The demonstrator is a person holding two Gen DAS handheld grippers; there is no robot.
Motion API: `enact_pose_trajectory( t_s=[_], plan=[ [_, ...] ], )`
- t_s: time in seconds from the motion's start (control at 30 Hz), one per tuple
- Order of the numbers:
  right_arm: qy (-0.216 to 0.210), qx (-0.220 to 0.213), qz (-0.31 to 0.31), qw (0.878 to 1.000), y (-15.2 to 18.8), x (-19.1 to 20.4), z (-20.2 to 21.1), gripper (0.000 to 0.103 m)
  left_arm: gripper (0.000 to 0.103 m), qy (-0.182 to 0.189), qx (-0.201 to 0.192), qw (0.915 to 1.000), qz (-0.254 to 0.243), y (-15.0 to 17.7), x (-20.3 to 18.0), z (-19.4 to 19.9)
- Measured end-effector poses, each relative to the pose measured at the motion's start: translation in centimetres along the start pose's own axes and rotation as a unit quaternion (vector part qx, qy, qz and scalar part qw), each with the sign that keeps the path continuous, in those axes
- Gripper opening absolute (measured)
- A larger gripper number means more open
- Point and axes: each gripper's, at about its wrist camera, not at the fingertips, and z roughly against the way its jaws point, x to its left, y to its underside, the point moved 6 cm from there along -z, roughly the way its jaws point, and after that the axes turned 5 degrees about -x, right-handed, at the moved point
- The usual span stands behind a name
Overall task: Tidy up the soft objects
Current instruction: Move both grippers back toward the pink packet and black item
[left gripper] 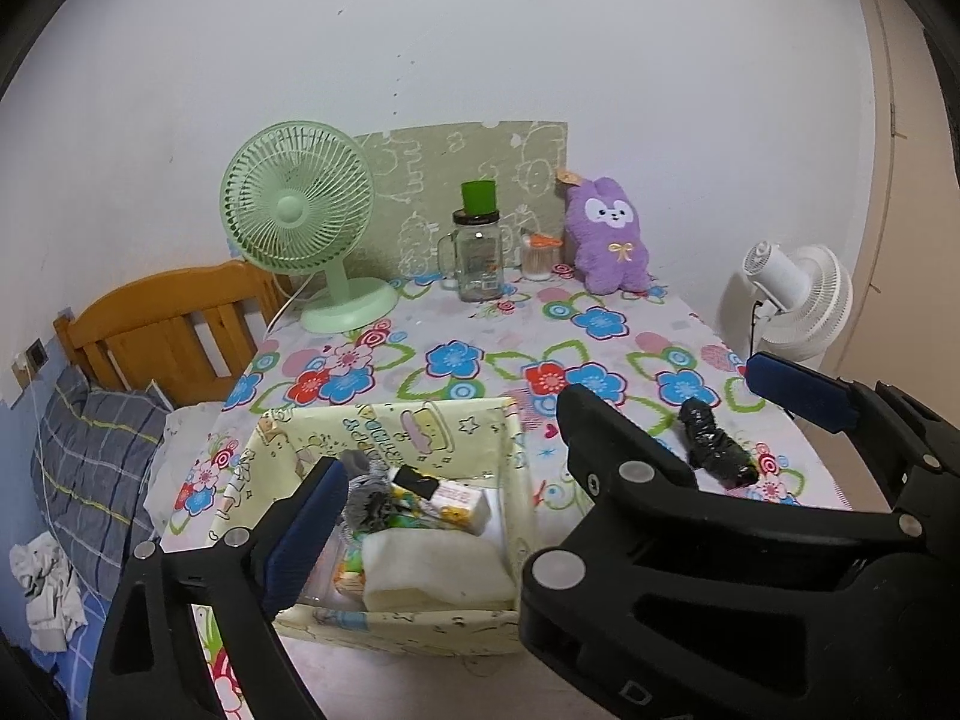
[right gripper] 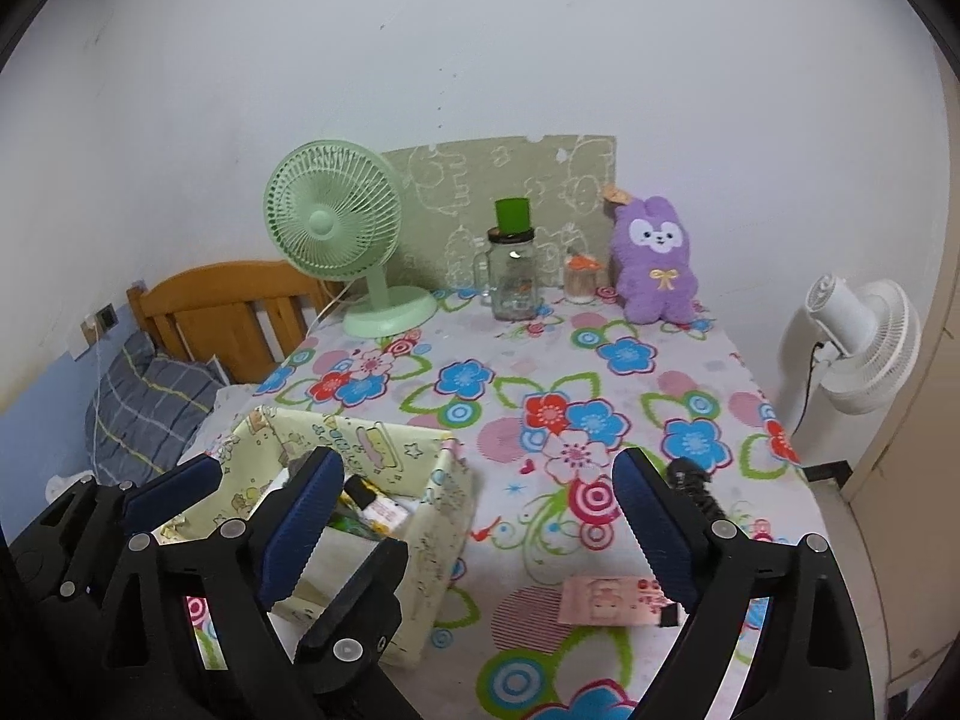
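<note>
A pale yellow fabric box point(left gripper: 384, 438) point(right gripper: 444, 516) stands at the near left of the flowered table point(left gripper: 480, 354) point(right gripper: 510, 384). It holds a folded cream cloth point(left gripper: 432, 570), a grey sock point(left gripper: 366, 492) and small packets. A black rolled sock point(left gripper: 717, 444) point(right gripper: 699, 483) lies to the right of the box. A pink packet point(right gripper: 612, 600) lies near the front edge. A purple plush rabbit point(left gripper: 609, 234) point(right gripper: 657, 261) sits at the back. My left gripper point(left gripper: 534, 456) is open above the box. My right gripper point(right gripper: 474, 534) is open and empty, with the black sock behind its right finger.
A green desk fan point(left gripper: 300, 210) point(right gripper: 333, 222), a glass jar with a green cup on top point(left gripper: 477, 252) point(right gripper: 513, 276) and a small toothpick jar point(left gripper: 540, 255) stand at the back. A white fan point(left gripper: 804, 300) point(right gripper: 864, 348) stands right of the table. A bed with a wooden headboard point(left gripper: 168, 324) lies left.
</note>
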Motion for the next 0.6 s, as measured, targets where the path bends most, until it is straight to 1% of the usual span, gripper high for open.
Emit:
enact_pose_trajectory(
  t_s=[0.6],
  plan=[
    [0.027, -0.025, -0.004, 0.999, -0.3, -4.3, 4.0, 0.094, 0.098, 0.023, -0.01, 0.9997, 0.001, -0.5, -4.4, 1.7]
  ],
)
